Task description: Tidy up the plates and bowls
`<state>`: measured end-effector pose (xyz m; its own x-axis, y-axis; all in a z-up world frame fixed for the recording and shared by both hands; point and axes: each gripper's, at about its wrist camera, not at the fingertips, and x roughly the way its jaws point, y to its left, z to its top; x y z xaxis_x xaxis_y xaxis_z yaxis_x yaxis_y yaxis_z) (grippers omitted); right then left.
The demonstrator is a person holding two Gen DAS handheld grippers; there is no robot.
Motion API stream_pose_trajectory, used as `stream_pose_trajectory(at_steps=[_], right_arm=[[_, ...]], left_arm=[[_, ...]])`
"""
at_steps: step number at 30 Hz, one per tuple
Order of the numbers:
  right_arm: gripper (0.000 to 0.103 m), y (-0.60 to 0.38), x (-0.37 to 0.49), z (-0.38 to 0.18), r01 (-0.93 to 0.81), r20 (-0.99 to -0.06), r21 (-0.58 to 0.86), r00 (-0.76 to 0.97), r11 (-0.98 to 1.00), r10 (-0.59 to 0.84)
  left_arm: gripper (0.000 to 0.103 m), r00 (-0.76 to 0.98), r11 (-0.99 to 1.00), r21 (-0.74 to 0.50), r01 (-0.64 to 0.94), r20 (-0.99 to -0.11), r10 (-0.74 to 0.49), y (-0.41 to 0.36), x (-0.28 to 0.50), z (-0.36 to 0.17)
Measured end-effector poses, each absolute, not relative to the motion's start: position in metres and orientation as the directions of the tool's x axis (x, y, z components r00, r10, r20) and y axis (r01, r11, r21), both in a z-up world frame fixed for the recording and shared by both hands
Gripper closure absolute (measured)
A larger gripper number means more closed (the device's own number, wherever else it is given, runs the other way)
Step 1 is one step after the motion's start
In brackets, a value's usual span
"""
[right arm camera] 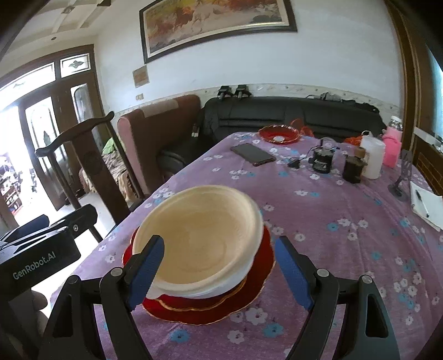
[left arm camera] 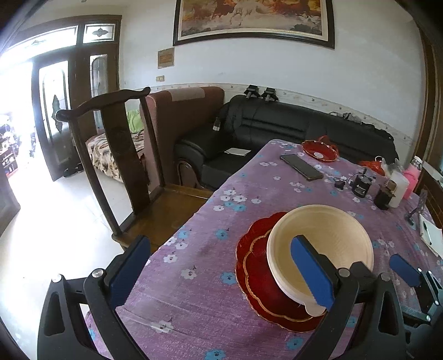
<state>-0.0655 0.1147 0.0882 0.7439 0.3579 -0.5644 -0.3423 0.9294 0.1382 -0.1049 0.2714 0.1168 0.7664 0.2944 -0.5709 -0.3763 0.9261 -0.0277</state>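
While both sets of jaws sit wide open, I'd square the cream bowl point(right arm camera: 198, 239) on the red plates point(right arm camera: 259, 272), leaving the 12 o'clock red dish point(right arm camera: 279, 134) for next.

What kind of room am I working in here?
Most likely a home living-dining room: a black sofa against the wall, a framed painting above it, and a table under a floral tablecloth.
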Motion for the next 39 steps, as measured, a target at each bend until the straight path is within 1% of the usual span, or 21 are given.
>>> stream_pose_trajectory(at_steps=[2, 3, 6, 8, 9, 12, 13, 15, 18, 21, 27, 31, 35, 39], right_arm=[[0.017, 0.112, -0.068, 0.086, -0.347, -0.566, 0.132, 0.743, 0.929, 0.358], [0.017, 0.108, -0.071, 0.085, -0.345, -0.563, 0.128, 0.746, 0.93, 0.354], [0.017, 0.094, -0.078, 0.084, -0.34, -0.557, 0.141, 0.749, 0.93, 0.359], [0.017, 0.085, -0.082, 0.085, -0.34, -0.551, 0.151, 0.751, 0.928, 0.364], [0.017, 0.08, -0.085, 0.087, -0.343, -0.544, 0.156, 0.753, 0.926, 0.37], [0.017, 0.072, -0.093, 0.091, -0.364, -0.528, 0.157, 0.754, 0.918, 0.39], [0.017, 0.069, -0.097, 0.093, -0.371, -0.52, 0.154, 0.758, 0.916, 0.394], [0.017, 0.062, -0.102, 0.095, -0.381, -0.509, 0.15, 0.762, 0.912, 0.402], [0.016, 0.053, -0.109, 0.097, -0.388, -0.503, 0.14, 0.765, 0.911, 0.403], [0.015, 0.046, -0.116, 0.097, -0.392, -0.501, 0.131, 0.767, 0.911, 0.402], [0.014, 0.042, -0.123, 0.095, -0.403, -0.505, 0.134, 0.758, 0.905, 0.412], [0.014, 0.049, -0.123, 0.089, -0.417, -0.528, 0.124, 0.741, 0.9, 0.416], [0.014, 0.057, -0.121, 0.084, -0.421, -0.557, 0.09, 0.73, 0.902, 0.396], [0.014, 0.061, -0.118, 0.081, -0.422, -0.574, 0.085, 0.72, 0.903, 0.391]], left_arm=[[0.002, 0.771, 0.917, -0.019, -0.399, -0.549, 0.324, 0.266, -0.108, 0.117], [0.002, 0.777, 0.909, -0.012, -0.416, -0.524, 0.349, 0.262, -0.112, 0.12], [0.001, 0.795, 0.872, 0.034, -0.489, -0.394, 0.461, 0.24, -0.131, 0.136], [0.0, 0.811, 0.865, 0.037, -0.501, -0.331, 0.483, 0.227, -0.14, 0.146], [0.0, 0.823, 0.871, 0.028, -0.49, -0.313, 0.473, 0.221, -0.143, 0.149], [0.0, 0.847, 0.909, 0.023, -0.416, -0.353, 0.397, 0.209, -0.136, 0.156], [0.0, 0.849, 0.921, 0.015, -0.388, -0.382, 0.364, 0.206, -0.133, 0.157], [0.0, 0.845, 0.925, -0.003, -0.38, -0.409, 0.346, 0.203, -0.129, 0.156], [0.0, 0.824, 0.918, -0.001, -0.396, -0.441, 0.355, 0.198, -0.126, 0.156], [0.0, 0.812, 0.92, -0.017, -0.391, -0.477, 0.336, 0.192, -0.124, 0.155], [0.0, 0.79, 0.934, -0.012, -0.357, -0.537, 0.295, 0.18, -0.124, 0.147], [0.0, 0.779, 0.937, 0.003, -0.35, -0.554, 0.293, 0.177, -0.122, 0.142], [0.0, 0.762, 0.937, -0.016, -0.348, -0.588, 0.273, 0.184, -0.118, 0.137], [0.0, 0.745, 0.939, -0.032, -0.342, -0.618, 0.25, 0.189, -0.113, 0.13]])
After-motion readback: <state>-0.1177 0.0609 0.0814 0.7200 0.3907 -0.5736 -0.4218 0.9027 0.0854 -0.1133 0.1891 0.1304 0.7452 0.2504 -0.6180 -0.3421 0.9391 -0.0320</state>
